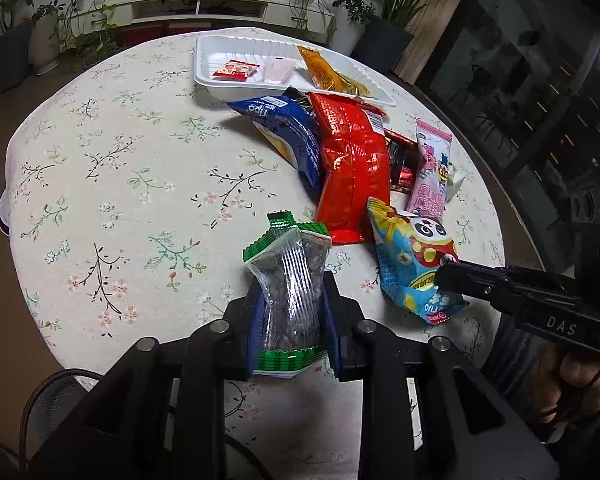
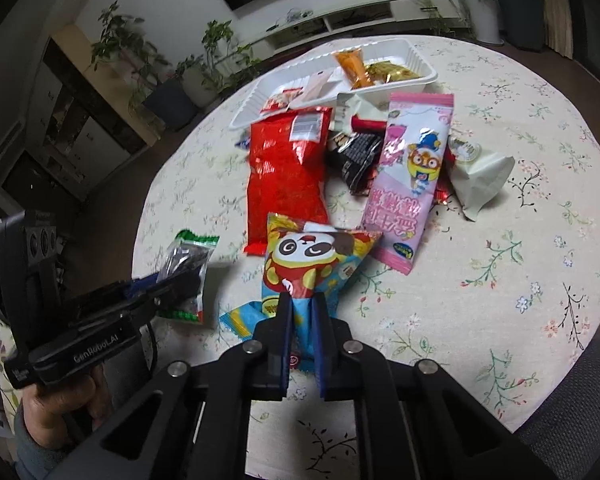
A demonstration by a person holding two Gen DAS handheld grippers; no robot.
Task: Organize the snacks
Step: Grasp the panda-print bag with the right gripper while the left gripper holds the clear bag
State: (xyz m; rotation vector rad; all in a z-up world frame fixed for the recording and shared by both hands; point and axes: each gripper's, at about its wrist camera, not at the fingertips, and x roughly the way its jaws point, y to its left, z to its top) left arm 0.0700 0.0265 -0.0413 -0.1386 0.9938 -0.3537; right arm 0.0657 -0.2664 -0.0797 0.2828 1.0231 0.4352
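Observation:
My left gripper (image 1: 292, 312) is shut on a clear snack pack with green ends (image 1: 290, 276), held above the table; it also shows in the right wrist view (image 2: 186, 268). My right gripper (image 2: 300, 312) is shut on a blue panda snack bag (image 2: 312, 264), which also shows in the left wrist view (image 1: 412, 260). A white tray (image 1: 228, 46) at the far side holds a small red pack (image 1: 236, 70), a pink pack (image 1: 276, 68) and an orange pack (image 1: 320, 66). A red bag (image 1: 352, 168), a blue bag (image 1: 288, 128) and a pink bag (image 2: 412, 172) lie in a pile.
A black pack (image 2: 356, 156) and a cream pack (image 2: 480, 172) lie in the pile on the round floral tablecloth (image 1: 120, 184). Potted plants (image 1: 88, 4) and a low white shelf (image 1: 200, 8) stand beyond the table. A dark cabinet (image 1: 520, 92) is at the right.

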